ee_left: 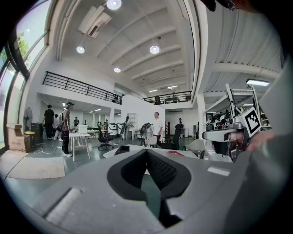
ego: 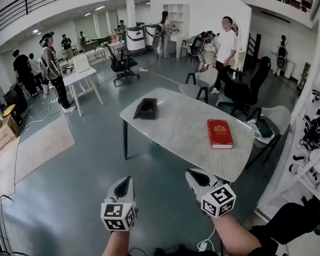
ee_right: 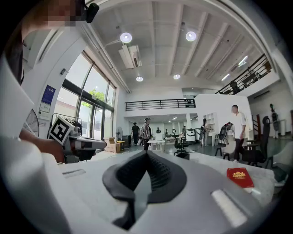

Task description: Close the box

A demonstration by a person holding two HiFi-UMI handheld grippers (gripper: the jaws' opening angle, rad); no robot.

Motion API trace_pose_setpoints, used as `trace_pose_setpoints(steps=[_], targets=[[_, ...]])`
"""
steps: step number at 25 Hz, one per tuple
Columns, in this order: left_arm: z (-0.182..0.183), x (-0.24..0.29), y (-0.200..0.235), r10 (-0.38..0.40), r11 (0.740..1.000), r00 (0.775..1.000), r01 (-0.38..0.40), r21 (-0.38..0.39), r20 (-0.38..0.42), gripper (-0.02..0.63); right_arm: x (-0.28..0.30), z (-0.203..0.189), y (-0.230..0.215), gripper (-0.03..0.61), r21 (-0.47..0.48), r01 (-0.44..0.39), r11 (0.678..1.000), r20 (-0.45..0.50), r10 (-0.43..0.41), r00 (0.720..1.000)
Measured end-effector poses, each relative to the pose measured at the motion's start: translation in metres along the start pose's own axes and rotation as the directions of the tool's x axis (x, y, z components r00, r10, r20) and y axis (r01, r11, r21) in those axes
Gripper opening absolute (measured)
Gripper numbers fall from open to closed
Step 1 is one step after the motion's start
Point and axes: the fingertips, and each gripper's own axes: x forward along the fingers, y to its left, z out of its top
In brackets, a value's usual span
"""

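On the pale marble table a flat red box lies closed near the right end. A dark, open tray-like box sits at the far left end. Both grippers hang in front of the table's near edge, over the floor and apart from both boxes. My left gripper is shut and holds nothing; my right gripper is also shut and empty. The left gripper view looks past its shut tips to the dark box. In the right gripper view the red box lies right of the shut tips.
Chairs stand behind and right of the table. Shelving with gear runs along the right side. A white desk and a pale rug are to the left, with several people standing further back in the hall.
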Motion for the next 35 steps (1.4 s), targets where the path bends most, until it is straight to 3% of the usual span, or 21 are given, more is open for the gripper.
trace_pose_setpoints(steps=[12, 20, 30, 35], targets=[[0.004, 0.006, -0.017, 0.049, 0.998, 0.999, -0.05, -0.039, -0.01, 0.011, -0.006, 0.001, -0.004, 0.002, 0.008, -0.035, 0.999, 0.017, 0.035, 0.999], [-0.019, 0.008, -0.031, 0.085, 0.996, 0.995, -0.086, -0.019, -0.05, 0.011, -0.02, -0.003, -0.033, 0.003, 0.048, -0.018, 0.999, 0.035, 0.016, 0.999], [-0.035, 0.011, -0.024, 0.118, 0.992, 0.991, -0.121, -0.041, -0.058, 0.011, -0.008, -0.022, -0.029, 0.003, 0.014, -0.069, 0.997, -0.029, 0.07, 0.997], [-0.03, 0.035, 0.006, 0.128, 0.991, 0.99, -0.126, 0.04, -0.066, 0.011, 0.03, -0.026, -0.03, 0.003, 0.007, -0.078, 0.997, -0.065, 0.078, 0.995]])
